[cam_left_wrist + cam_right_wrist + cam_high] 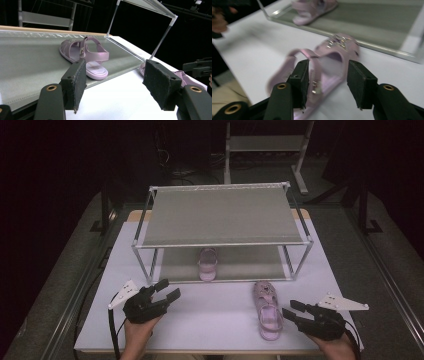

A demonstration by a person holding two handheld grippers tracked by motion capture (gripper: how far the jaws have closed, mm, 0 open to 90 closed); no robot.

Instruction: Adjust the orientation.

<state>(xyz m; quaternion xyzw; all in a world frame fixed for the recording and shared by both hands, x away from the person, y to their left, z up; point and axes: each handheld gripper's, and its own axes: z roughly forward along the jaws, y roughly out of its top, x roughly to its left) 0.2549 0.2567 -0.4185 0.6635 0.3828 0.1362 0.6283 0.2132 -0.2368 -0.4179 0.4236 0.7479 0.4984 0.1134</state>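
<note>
Shelving comes first in size: a two-tier metal rack (222, 215) stands on the white table (210, 320), ahead of both claws, and its lower grey shelf (30, 62) already carries one pink sandal (83, 56), seen just beyond the left gripper (117, 82). That claw is held wide open with nothing between its pads and is parked near the table's front edge, well apart from any shoe. The second sandal (266, 309) lies flat on the table in front of the rack, just beside the right gripper (294, 310) and slightly ahead of its tips. In the right gripper view the right gripper's pads (299, 80) are parted around the heel strap (310, 56) without pressing it, so the shoe is not held; the picture is blurred, and contact of the left pad cannot be judged. For a sound pick, the heel strap or the sole edge is best taken squarely between the pads, closed firmly before any lift. The shoe is then best carried low under the upper tier and set beside its mate, toe inward, clear of the rack's front post (305, 257).
</note>
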